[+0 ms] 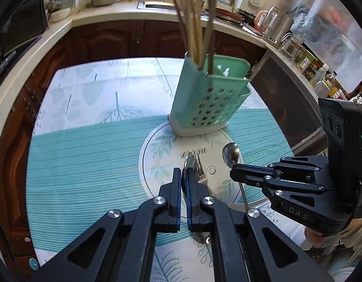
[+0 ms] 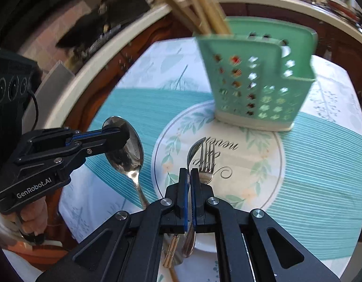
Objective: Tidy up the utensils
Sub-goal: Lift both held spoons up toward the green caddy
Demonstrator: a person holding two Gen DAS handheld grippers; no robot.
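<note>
A green perforated utensil holder (image 1: pixel 209 98) with several chopsticks (image 1: pixel 192 23) stands on the table; it also shows in the right wrist view (image 2: pixel 258 82). My left gripper (image 1: pixel 185 183) is shut on a large steel spoon (image 1: pixel 189 164), held edge-on; in the right wrist view that gripper (image 2: pixel 120 134) grips the spoon's bowl (image 2: pixel 128 155). My right gripper (image 2: pixel 189 183) is shut on a second spoon (image 2: pixel 194 151), seen in the left wrist view (image 1: pixel 231 154) beside the right gripper (image 1: pixel 237 174). A fork (image 2: pixel 205 164) lies on the table by my right fingertips.
The table carries a teal and white cloth (image 1: pixel 87 152) with a round printed motif (image 2: pixel 239 164). Dark wood cabinets (image 1: pixel 110 40) and a cream counter (image 1: pixel 28 58) ring the table. A kettle (image 1: pixel 277 25) and bottles (image 1: pixel 322 75) stand on the counter at right.
</note>
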